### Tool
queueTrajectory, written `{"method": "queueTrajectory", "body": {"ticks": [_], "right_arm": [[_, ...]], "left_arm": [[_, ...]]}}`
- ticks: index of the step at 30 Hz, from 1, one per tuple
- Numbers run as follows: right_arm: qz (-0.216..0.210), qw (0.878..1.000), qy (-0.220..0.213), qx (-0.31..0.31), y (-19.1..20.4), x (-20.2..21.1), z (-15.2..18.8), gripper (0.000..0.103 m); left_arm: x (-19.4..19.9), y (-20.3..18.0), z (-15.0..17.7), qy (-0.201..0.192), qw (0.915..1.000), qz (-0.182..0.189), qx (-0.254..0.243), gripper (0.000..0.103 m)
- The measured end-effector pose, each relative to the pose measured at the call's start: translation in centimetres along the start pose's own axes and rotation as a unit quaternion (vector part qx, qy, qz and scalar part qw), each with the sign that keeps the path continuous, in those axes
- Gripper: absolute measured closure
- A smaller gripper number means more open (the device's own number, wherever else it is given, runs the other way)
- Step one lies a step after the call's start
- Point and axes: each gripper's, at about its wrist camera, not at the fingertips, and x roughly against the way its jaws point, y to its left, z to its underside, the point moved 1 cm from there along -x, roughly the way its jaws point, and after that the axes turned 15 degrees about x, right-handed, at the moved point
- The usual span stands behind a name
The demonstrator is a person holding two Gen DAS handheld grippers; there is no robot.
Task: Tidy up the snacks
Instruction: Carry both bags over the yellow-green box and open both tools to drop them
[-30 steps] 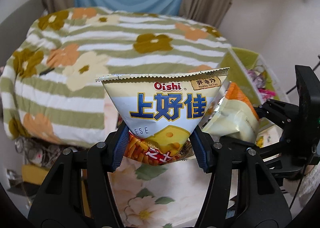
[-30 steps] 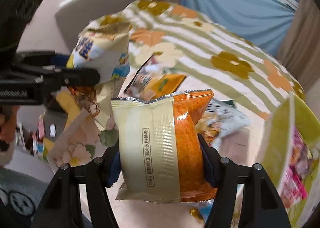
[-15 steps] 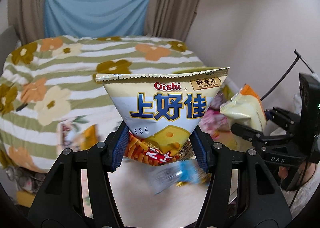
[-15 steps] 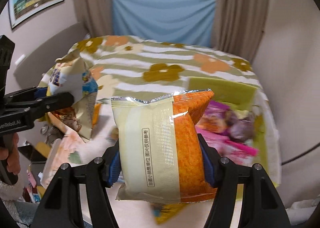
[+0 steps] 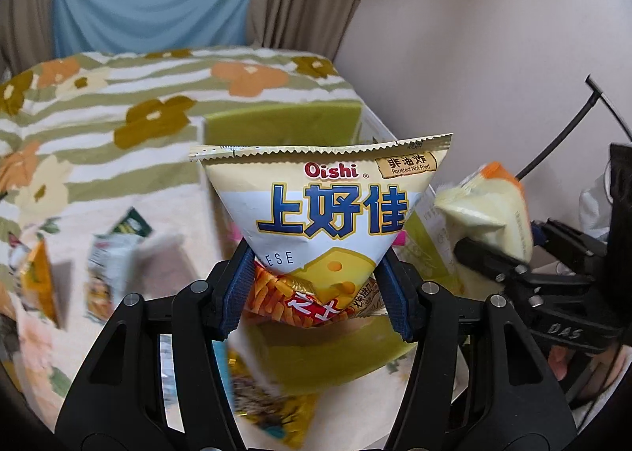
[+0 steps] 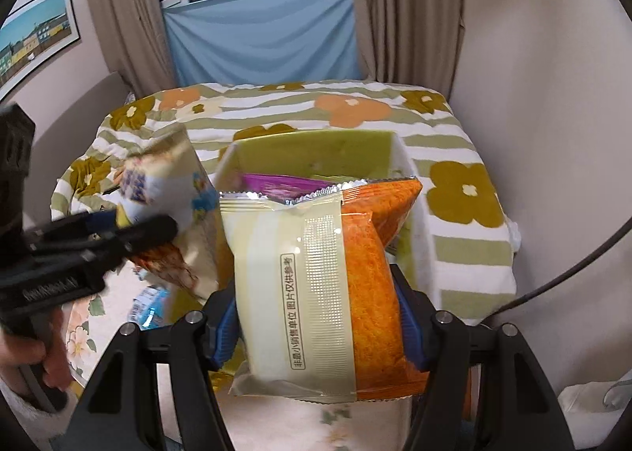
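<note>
Left wrist view. The left gripper (image 5: 318, 293) has its jaws clamped on the lower, narrow end of an Oishi cheese snack bag (image 5: 328, 221); blue pads press it from both sides. The bag stands upright, its serrated top seal uppermost and the printed face toward the camera. Behind and below it is a yellow-green box (image 5: 284, 127), open at the top, set on a floral cloth (image 5: 166, 214). Loose snack packets (image 5: 114, 249) lie on the cloth to the left, blurred; one more, gold and dark, lies under the gripper's arms. At the right edge the right gripper (image 5: 497, 253) is seen from the side, holding a pale cream and orange packet (image 5: 489, 210) close to the box's right side. A striped flower-print blanket (image 5: 118, 95) covers the bed beyond, with a blue cloth and brown curtains at the back.

Right wrist view. The right gripper (image 6: 316, 328) has its jaws closed on the cream and orange packet (image 6: 316, 285), gripped at its lower sides, back seam facing the camera, silver top seal up. Directly behind it stands the yellow-green box (image 6: 308, 148), with purple wrappers (image 6: 276, 184) visible inside. To the left, the left gripper (image 6: 130, 233) carries the Oishi bag (image 6: 166, 182), blurred, just beside the box's left wall. A hand (image 6: 35, 352) grips that tool's handle at the lower left.
</note>
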Motion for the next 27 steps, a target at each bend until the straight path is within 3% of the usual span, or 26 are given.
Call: {"method": "queueTrajectory", "body": {"ticks": [2,4,6,8,20,23,27], "right_arm": [[-0.002,1.000,-0.002,-0.005,-1.2,0.1,0.4,0.041],[0.001,1.000,-0.005,-0.008,-1.9,0.1,0.7,0.041],[0.000,1.000,-0.008,-0.014,-2.6,0.0,1.0,0.041],[-0.004,1.000,-0.012,-0.018,-3.0,-0.1,1.2,0.041],[-0.042,0.999,-0.014,-0.030,-3.7,-2.7,2.1,0.041],[-0.039,0.999,-0.015,-0.019,-3.2,-2.3,1.5,0.041],[-0.066,0.997,-0.032,0.000,-2.1,-1.9,0.0,0.041]], "left_arm": [[-1.3,-0.8,0.8,0.004,1.0000,-0.006,0.002,0.048],[-2.2,-1.1,1.3,0.008,0.9999,-0.013,0.006,0.040],[-2.8,-1.3,1.9,0.011,0.9995,-0.024,0.018,0.011],[-2.2,-1.1,2.5,-0.003,0.9991,-0.033,0.026,0.001],[1.2,1.8,3.7,-0.021,0.9945,-0.082,0.062,0.001],[2.1,2.3,3.9,-0.025,0.9929,-0.095,0.066,0.001],[2.7,2.7,4.1,-0.028,0.9915,-0.104,0.073,0.001]]}}
